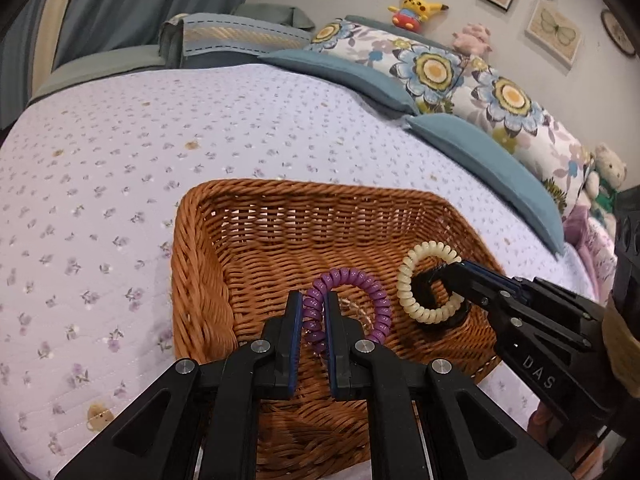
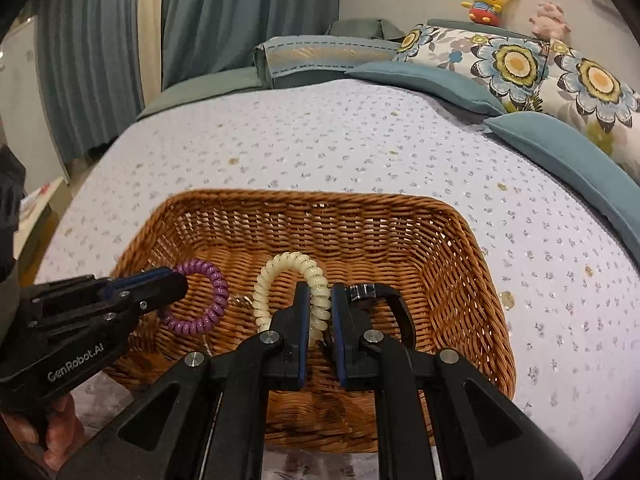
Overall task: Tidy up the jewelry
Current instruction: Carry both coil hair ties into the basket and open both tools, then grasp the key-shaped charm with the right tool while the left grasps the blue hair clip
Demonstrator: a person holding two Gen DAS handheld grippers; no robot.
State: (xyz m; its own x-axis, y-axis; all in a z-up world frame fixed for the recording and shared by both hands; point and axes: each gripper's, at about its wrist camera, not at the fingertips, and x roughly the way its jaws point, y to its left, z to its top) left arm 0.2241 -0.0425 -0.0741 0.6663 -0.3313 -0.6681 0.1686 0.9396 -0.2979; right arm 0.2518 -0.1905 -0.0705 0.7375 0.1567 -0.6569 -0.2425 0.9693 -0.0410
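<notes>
Both grippers are over the wicker basket (image 1: 200, 280) on the bed right now, each one pinching a spiral band. The left gripper (image 1: 313, 322) has its fingers squeezed narrow on the purple coil bracelet (image 1: 374, 292), which loops up and out to the right of the fingertips, hanging above the basket floor. The right gripper (image 2: 320, 312) is doing the same with the cream coil bracelet (image 2: 280, 268), clamped on one side of the loop while the rest arches up to the left.

In the right wrist view there's also a black band with a shiny clasp (image 2: 394, 304) sitting just beside the right finger, looks like a watch or bangle, can't tell for sure. Something thin and glinty lies on the basket bottom between the two coils (image 2: 240, 302), too small to make out.

The basket walls are fairly tall all round and both tools are inside the rim, close to the near wall. The two bracelets are near each other but apart. Outside the basket, the lilac flowered bedspread (image 1: 120, 160) runs wide on the left and far side; teal pillows (image 1: 480, 152) and floral cushions (image 1: 440, 68) line the right edge.
</notes>
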